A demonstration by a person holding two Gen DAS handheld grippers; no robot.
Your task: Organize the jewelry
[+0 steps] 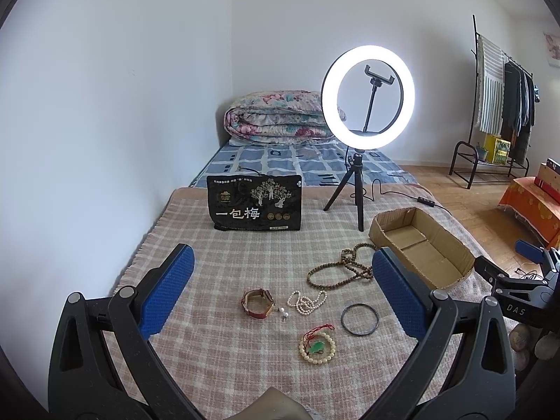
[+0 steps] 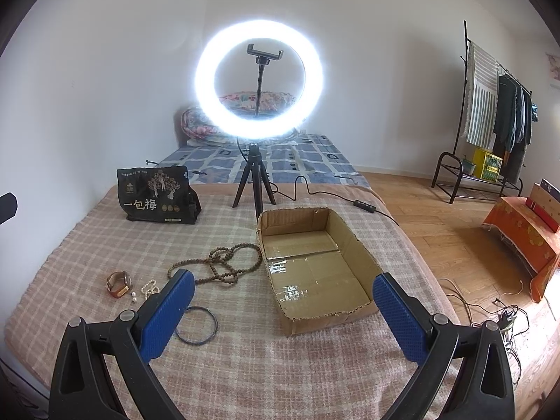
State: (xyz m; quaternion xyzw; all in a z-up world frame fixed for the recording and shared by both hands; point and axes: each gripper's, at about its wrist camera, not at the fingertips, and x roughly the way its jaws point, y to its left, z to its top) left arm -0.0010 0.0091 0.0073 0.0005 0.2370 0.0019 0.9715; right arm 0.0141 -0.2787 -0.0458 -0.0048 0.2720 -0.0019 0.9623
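Jewelry lies on a plaid blanket: a brown bead necklace, a white pearl strand, a red-brown bracelet, two small pearl earrings, a black bangle and a cream bead bracelet with a green pendant. An open cardboard box stands to the right, empty. My left gripper is open above the jewelry. My right gripper is open before the box; the bangle and bead necklace lie at its left finger.
A lit ring light on a tripod and a black snack bag stand behind the jewelry. A folded quilt lies at the far wall. A clothes rack, an orange-covered stand and floor cables are on the right.
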